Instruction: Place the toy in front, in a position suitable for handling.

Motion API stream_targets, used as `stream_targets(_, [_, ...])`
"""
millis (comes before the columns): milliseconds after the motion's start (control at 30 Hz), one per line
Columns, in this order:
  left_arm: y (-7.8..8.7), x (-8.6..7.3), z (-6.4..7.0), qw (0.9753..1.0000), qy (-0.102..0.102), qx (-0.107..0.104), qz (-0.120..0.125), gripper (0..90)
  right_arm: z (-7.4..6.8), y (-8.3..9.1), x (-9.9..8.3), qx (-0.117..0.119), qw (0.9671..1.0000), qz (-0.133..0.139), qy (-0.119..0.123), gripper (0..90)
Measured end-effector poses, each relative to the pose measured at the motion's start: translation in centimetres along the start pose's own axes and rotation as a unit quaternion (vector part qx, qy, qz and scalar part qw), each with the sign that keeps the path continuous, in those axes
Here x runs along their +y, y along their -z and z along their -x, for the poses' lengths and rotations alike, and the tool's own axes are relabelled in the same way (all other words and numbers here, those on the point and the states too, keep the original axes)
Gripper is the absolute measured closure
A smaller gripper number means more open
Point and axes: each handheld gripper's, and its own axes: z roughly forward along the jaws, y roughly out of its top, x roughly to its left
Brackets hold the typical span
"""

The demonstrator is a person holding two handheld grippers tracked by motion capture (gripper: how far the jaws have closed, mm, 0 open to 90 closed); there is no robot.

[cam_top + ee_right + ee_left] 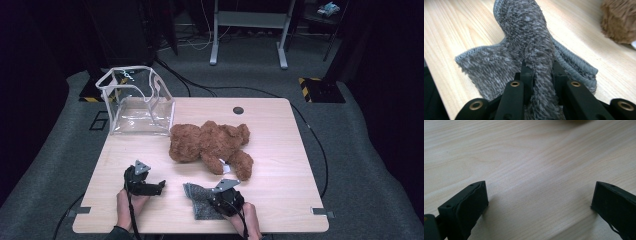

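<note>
The right gripper has its jaws pinching a raised fold of the grey cloth, which lies at the counter's near edge. The left gripper has its jaws spread over bare wood.

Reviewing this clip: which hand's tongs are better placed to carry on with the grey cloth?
Right. The right tongs are already shut on a raised fold of the grey cloth near the table's front edge. The left tongs stand open over bare wood, beside the cloth and holding nothing.
</note>
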Motion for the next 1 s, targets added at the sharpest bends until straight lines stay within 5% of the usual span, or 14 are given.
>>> stream_targets(667, [0.0,0.0,0.0,1.0,-0.001,0.0,-0.001,0.1,2.2,5.9,-0.5,-0.045,0.9984,0.027,-0.023,77.2])
stream_targets(1000, [0.0,0.0,0.0,1.0,-0.001,0.0,-0.001,0.2,4.4,9.6,-2.4,-0.09,0.994,0.04,-0.048,77.4])
